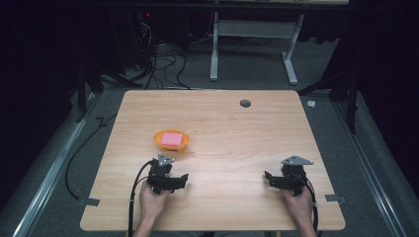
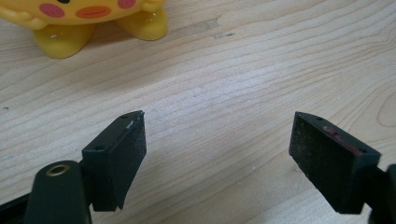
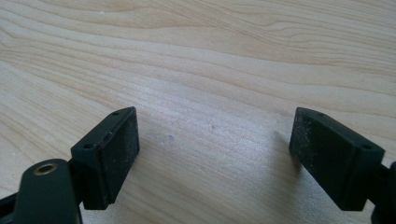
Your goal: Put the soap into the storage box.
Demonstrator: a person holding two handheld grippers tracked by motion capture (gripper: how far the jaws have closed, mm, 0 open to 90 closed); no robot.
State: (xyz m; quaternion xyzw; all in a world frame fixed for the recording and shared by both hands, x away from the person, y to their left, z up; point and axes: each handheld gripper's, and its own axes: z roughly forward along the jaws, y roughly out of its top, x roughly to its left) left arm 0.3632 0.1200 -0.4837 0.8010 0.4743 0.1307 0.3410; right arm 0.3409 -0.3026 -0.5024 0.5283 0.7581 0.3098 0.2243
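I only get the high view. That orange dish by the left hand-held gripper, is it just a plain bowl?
Observer: No. Up close the dish is a cartoon figure: stubby yellow feet, pink cheek spots, an orange mouth.
Operator: Is the left hand-held gripper holding anything?
Observer: No. The left hand-held gripper has its jaws wide apart, with bare table between them.
Operator: And the right one?
Observer: The right hand-held gripper is open too, with wood grain between its jaws.

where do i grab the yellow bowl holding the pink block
Probably the bowl's near rim, one jaw inside and one outside, coming down from the left gripper's side: it stands upright and open, with the pink block in the middle.
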